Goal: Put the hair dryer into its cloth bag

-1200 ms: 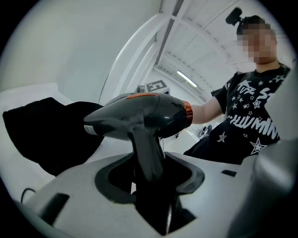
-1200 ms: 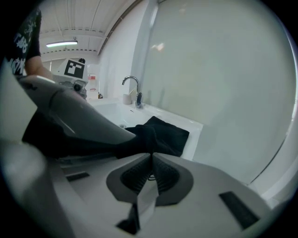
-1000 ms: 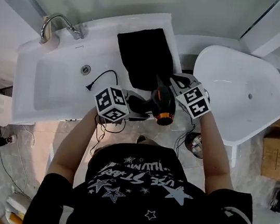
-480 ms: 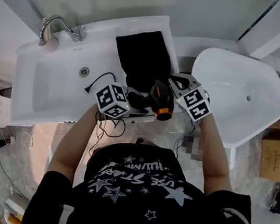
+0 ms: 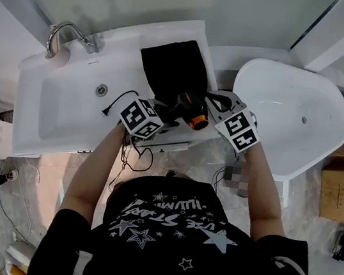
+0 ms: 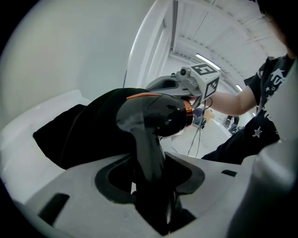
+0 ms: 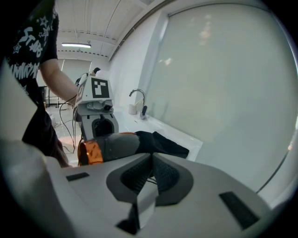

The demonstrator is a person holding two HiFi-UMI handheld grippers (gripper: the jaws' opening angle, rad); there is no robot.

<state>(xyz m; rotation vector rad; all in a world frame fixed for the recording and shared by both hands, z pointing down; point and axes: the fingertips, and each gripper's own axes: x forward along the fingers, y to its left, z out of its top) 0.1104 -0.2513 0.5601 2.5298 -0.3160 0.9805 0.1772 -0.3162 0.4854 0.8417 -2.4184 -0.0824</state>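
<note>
Left tool (image 6: 150,175) clamps hair dryer (image 6: 156,116) handle; barrel above.

From above the person, the head view looks steeply down on the white sink counter (image 5: 67,107). The left gripper view faces right, the right gripper view left; both closely share the black cloth bag (image 6: 79,130) and the black orange-ringed hair dryer (image 6: 156,116).
</note>
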